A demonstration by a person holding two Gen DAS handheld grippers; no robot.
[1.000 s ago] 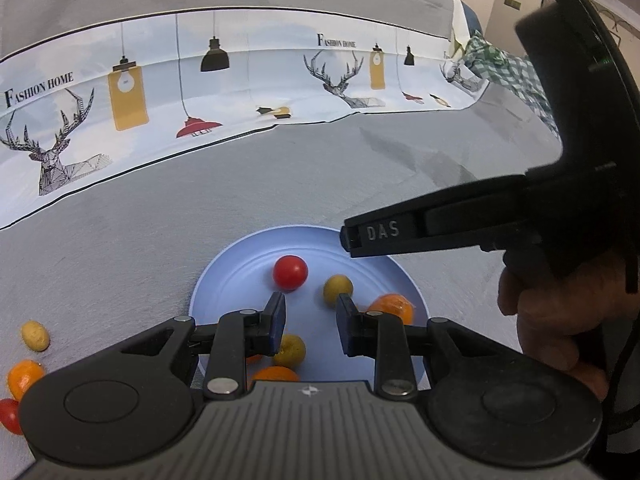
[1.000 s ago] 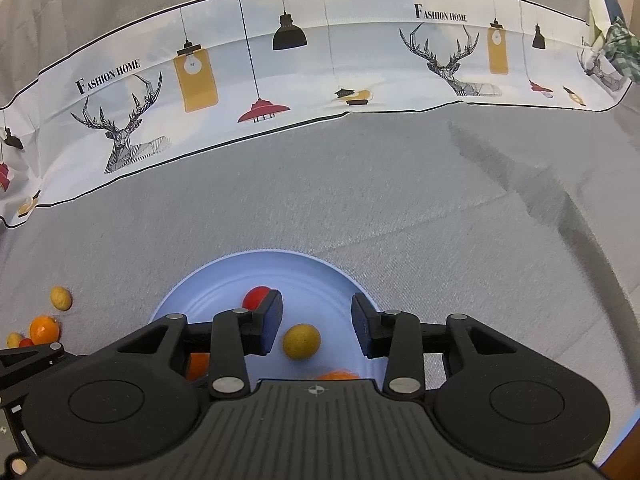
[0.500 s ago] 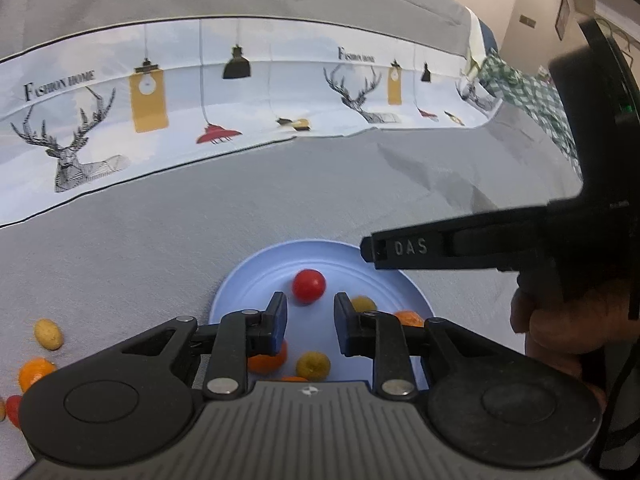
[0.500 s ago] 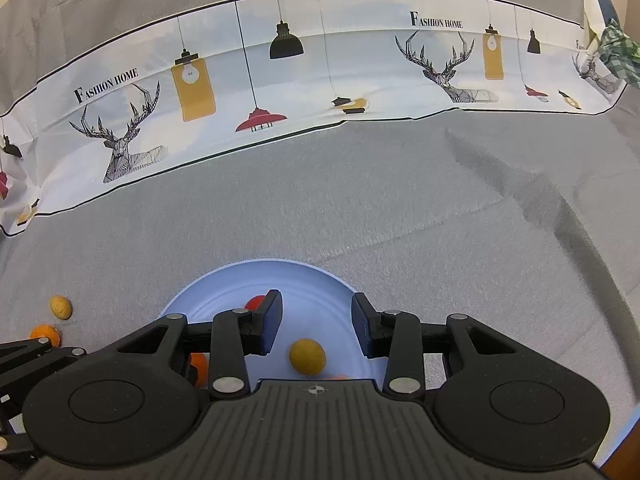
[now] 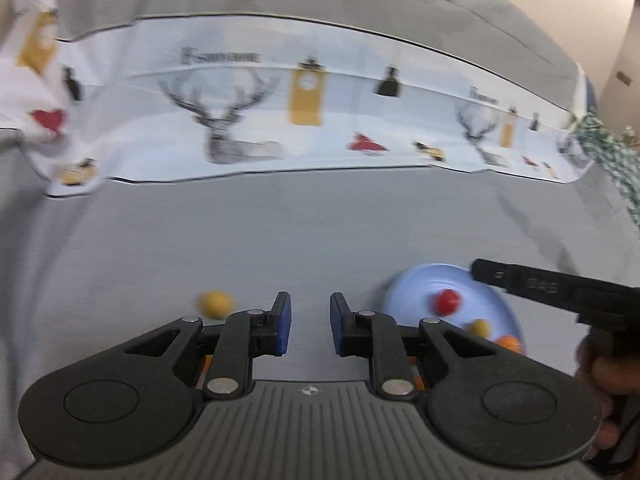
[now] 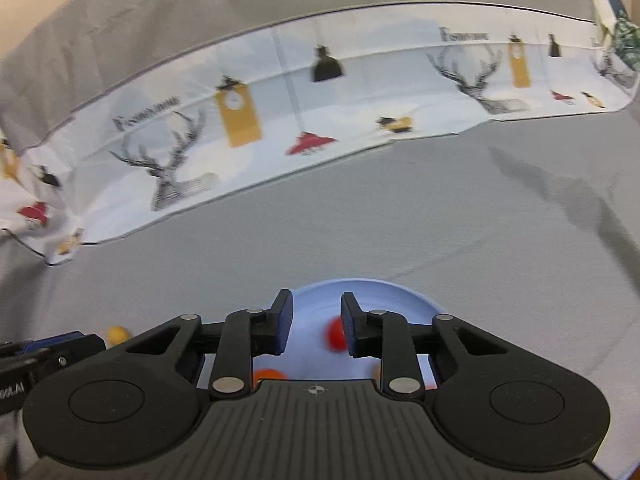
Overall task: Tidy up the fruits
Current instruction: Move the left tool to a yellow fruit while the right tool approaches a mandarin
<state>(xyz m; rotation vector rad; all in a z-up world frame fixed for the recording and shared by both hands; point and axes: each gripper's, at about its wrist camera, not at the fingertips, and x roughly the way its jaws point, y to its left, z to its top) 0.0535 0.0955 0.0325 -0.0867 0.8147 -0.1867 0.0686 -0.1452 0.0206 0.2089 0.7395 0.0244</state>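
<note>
My left gripper (image 5: 306, 326) hangs over bare grey cloth (image 5: 304, 240), its jaws closing with a gap between the blue pads and nothing in them. Just to its left a yellow fruit (image 5: 216, 303) lies on the cloth, blurred. Something orange peeks out under the left finger, too hidden to name. To the right sits the blue plate (image 5: 412, 292), holding a red fruit (image 5: 447, 301), a small yellow one (image 5: 479, 327) and an orange one (image 5: 509, 343). My right gripper reaches over the plate's far edge from the right, my hand (image 5: 604, 372) behind it.

My right gripper (image 6: 316, 326) points down over the plate (image 6: 360, 292), jaws closing, empty, a gap left between them. The red fruit (image 6: 335, 334) lies just beside the right finger, partly behind it. An orange fruit (image 6: 269, 374) shows under the left finger. The yellow fruit (image 6: 116, 334) rests on the cloth off to the left, beside my left gripper's tip. A white printed cloth (image 6: 320, 104) with deer and lamps runs along the back.
</note>
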